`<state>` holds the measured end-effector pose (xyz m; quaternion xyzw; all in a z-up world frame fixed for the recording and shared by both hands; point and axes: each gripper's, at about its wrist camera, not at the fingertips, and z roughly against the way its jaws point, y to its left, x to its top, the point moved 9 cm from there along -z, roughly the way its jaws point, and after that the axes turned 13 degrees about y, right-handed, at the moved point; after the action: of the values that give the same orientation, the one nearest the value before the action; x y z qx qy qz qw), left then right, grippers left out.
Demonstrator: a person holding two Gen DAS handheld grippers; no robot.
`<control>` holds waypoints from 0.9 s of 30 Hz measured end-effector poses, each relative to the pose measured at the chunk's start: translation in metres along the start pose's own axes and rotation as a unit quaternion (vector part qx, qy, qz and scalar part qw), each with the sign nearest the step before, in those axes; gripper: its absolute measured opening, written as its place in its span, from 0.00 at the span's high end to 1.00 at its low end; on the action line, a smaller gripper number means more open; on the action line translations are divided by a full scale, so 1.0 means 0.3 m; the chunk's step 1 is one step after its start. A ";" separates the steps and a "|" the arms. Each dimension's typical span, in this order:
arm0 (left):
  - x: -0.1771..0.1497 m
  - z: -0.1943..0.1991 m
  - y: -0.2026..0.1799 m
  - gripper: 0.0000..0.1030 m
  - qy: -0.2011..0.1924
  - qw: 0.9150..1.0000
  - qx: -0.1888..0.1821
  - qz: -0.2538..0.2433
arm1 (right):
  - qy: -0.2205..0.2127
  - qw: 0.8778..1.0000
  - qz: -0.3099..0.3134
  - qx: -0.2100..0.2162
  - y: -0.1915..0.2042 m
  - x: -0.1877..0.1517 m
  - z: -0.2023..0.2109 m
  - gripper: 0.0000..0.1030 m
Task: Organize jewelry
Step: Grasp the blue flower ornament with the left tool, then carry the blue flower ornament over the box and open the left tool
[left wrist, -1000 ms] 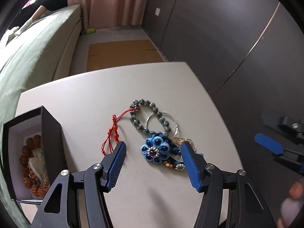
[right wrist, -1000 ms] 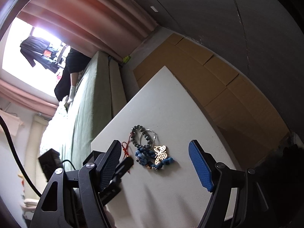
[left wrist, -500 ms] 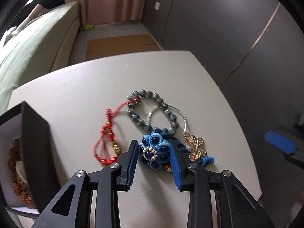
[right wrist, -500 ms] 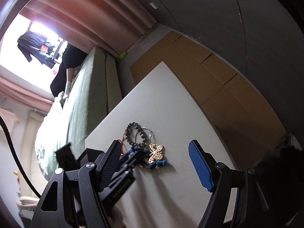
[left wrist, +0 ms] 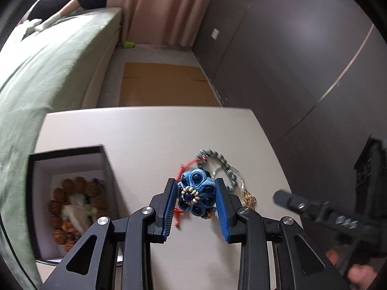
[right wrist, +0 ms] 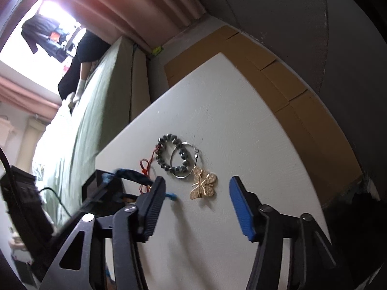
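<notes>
My left gripper point(left wrist: 195, 193) is shut on a blue fabric flower ornament point(left wrist: 196, 191) and holds it above the white table point(left wrist: 145, 130). Below it lie a red cord point(left wrist: 187, 163), a grey bead bracelet point(left wrist: 223, 163) and a gold butterfly brooch point(left wrist: 250, 197). An open black box point(left wrist: 72, 193) at the left holds brown beads point(left wrist: 70, 188). My right gripper point(right wrist: 197, 200) is open and empty, near the butterfly brooch point(right wrist: 203, 185), a silver hoop point(right wrist: 183, 163) and the bead bracelet point(right wrist: 169, 154). The left gripper shows blurred at its left point(right wrist: 125, 176).
A green sofa point(left wrist: 48, 67) runs along the table's left side. Brown cardboard point(left wrist: 164, 84) lies on the floor beyond the table's far edge. A dark grey wall point(left wrist: 290, 60) stands to the right. A person in black leans on the sofa point(right wrist: 79, 55).
My left gripper closed on the blue flower ornament and lifted it off the table, moving toward the box. The right gripper stayed open and shifted slightly closer to the brooch.
</notes>
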<state>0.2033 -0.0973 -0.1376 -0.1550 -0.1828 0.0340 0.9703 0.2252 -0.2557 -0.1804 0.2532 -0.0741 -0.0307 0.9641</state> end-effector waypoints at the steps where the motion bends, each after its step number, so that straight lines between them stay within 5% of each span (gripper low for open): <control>1: 0.008 0.010 0.011 0.68 -0.004 1.000 0.000 0.003 | 0.003 1.000 0.002 -0.006 0.001 0.000 -0.011 0.52; 12: 0.052 0.137 0.136 0.68 -0.038 0.999 0.000 0.037 | 0.029 0.997 0.022 -0.074 0.001 0.002 -0.126 0.65; 16: 0.052 0.194 0.168 0.68 -0.050 0.998 -0.001 0.043 | 0.021 0.992 0.047 -0.119 0.022 0.000 -0.146 0.82; 19: 0.049 0.239 0.195 0.68 -0.062 0.997 -0.001 0.049 | 0.022 0.992 0.056 -0.110 0.042 -0.004 -0.145 0.97; 27: 0.041 0.313 0.272 0.68 -0.078 0.995 0.005 0.065 | -0.006 0.994 0.066 -0.089 0.077 -0.014 -0.088 0.97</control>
<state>0.1796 0.0089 -0.0757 -0.1581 -0.2472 0.1102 0.9496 0.2258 -0.2224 -0.1924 0.1609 -0.0931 0.0254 0.9822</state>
